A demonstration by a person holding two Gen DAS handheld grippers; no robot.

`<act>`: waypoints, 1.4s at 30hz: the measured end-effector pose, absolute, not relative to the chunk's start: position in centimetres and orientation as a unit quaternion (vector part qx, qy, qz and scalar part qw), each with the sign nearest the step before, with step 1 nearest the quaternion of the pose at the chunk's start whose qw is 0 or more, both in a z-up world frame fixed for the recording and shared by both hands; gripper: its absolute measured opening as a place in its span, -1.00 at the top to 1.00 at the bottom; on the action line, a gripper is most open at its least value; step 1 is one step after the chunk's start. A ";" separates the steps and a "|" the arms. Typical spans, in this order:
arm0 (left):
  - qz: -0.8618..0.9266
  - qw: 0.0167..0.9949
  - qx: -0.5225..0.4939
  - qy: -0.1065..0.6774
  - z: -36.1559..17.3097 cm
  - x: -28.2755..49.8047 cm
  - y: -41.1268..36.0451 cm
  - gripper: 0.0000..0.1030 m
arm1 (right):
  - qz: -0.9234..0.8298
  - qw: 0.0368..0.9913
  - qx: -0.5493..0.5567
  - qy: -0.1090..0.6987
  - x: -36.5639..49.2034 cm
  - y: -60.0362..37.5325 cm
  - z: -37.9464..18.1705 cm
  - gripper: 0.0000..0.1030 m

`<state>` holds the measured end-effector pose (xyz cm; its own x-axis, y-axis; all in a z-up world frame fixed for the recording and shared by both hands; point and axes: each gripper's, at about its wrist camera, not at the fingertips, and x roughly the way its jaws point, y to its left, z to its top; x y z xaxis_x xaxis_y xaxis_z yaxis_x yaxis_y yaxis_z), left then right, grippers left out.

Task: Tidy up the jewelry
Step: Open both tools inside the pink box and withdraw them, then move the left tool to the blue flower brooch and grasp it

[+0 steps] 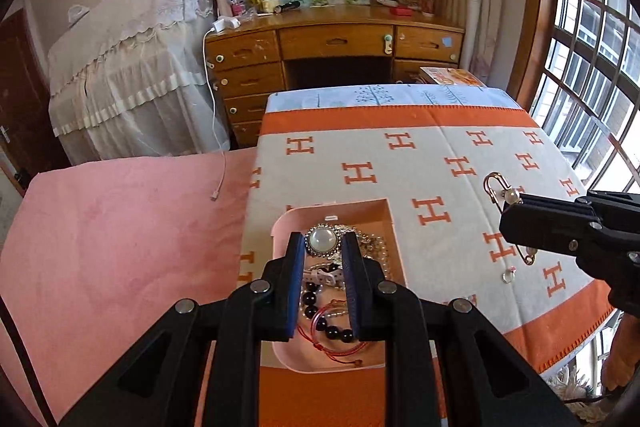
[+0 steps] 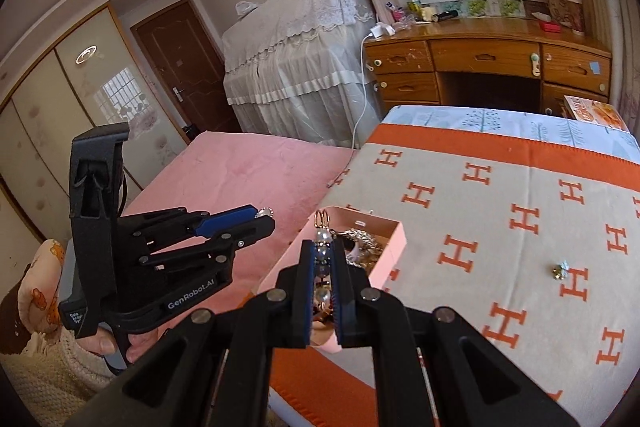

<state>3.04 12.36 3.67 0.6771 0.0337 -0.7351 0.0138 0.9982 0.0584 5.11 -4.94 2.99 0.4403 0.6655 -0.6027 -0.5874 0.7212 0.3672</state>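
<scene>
Gold pin brooch (image 2: 322,259) sat pinched in your right gripper (image 2: 323,247); light, slippery, so hold its beaded bar. Left gripper (image 1: 322,247) pinched a pearl brooch (image 1: 321,239).

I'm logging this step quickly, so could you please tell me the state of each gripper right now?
Left gripper: shut on the round pearl brooch, above the pink box.
Right gripper: shut on the gold pearl pin.

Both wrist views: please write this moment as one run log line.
left tool: shut on pearl brooch | right tool: shut on gold pin | pink tray: holds jewelry
</scene>
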 end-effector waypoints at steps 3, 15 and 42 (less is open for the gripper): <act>0.013 0.910 0.023 0.413 2.1 3.4 13.3 0.67 | 0.373 0.839 0.049 0.393 5.5 -2.9 1.7 0.86; -0.001 0.885 -0.003 0.465 -4.0 4.8 14.5 0.66 | 0.359 0.799 0.053 0.480 7.1 0.8 -4.9 0.84; -0.038 0.887 0.022 0.460 -4.0 3.4 9.7 -0.33 | 0.275 0.840 0.032 0.467 4.1 -6.1 -6.0 0.51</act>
